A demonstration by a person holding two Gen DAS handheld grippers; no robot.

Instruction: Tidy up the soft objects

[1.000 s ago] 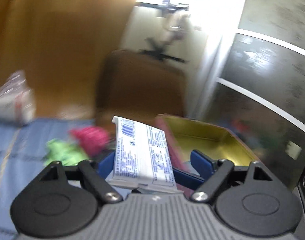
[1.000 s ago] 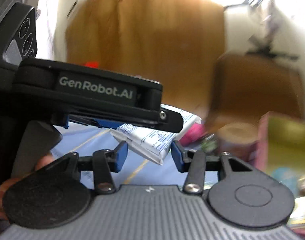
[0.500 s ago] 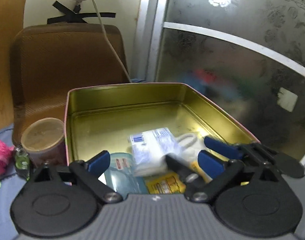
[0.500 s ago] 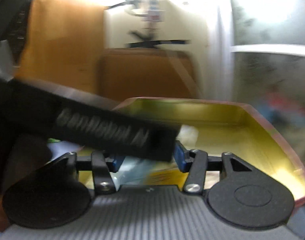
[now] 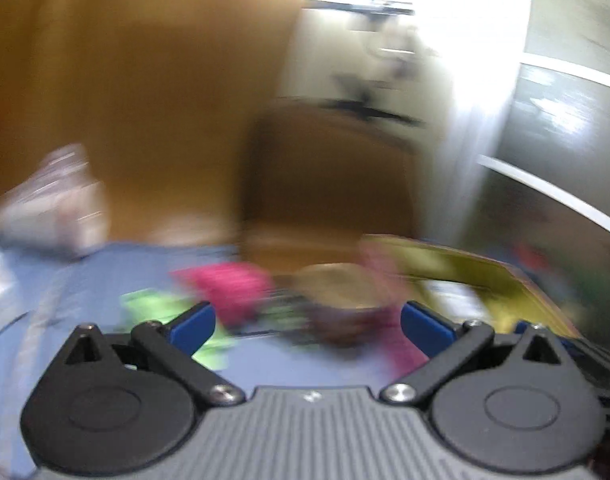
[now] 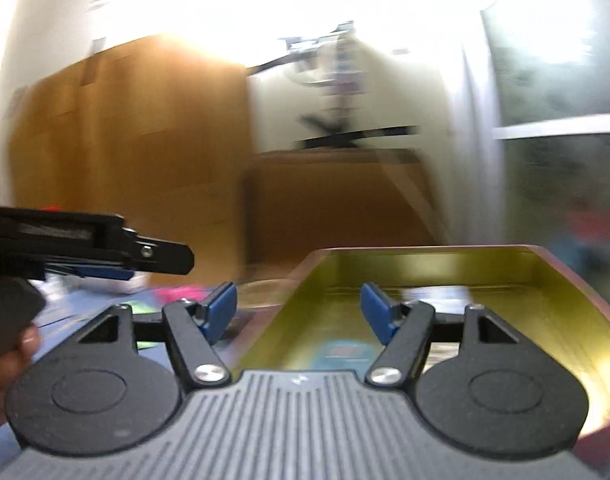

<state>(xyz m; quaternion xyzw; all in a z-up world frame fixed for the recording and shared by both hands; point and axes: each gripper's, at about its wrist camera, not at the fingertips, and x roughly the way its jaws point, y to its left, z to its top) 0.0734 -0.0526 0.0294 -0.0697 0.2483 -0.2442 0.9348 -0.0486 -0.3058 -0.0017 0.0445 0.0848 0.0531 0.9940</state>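
Blue-covered surface (image 5: 117,276) carries a pink soft object (image 5: 229,288) beside the gold tin (image 6: 505,280), both grippers (image 5: 307,322) (image 6: 299,312) hovering, fingers apart and empty.

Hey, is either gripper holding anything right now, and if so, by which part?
Nothing is held. The left gripper and the right gripper both have their blue fingers spread apart, with nothing between them.

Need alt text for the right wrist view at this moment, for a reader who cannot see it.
The right gripper, open and empty, hovers at the near edge of a gold-lined tin with packets lying inside. The left gripper reaches in from the left, above a blue cloth with blurred pink and green items. The background is motion-blurred.
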